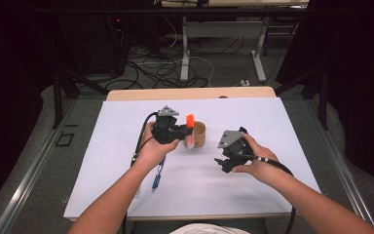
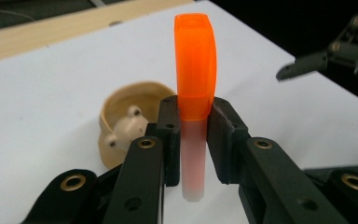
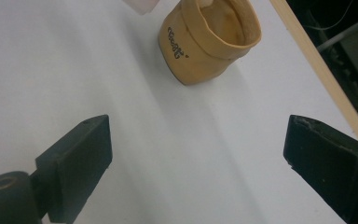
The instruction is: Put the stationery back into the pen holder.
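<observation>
So the marker, orange cap and a pale, see-through body, is pinched upright in the left tool. The pads press on it right where the cap meets the body, so the cap sticks up past the tips and the pale end hangs below them. It's held up off the bench, not resting on anything.

Just past that tool, a bit to its left in its own view, there's a tan cup standing on the white sheet, open end up. From above the marker looks right beside the cup; can't tell if they touch.

The right tool is spread wide with nothing between its pads, just bare white bench under it. The cup sits ahead of it, well clear of the tips, with some dark lettering on its side. From above it is off to the side of the cup.

Near the left forearm a blue pen lies flat on the bench.
</observation>
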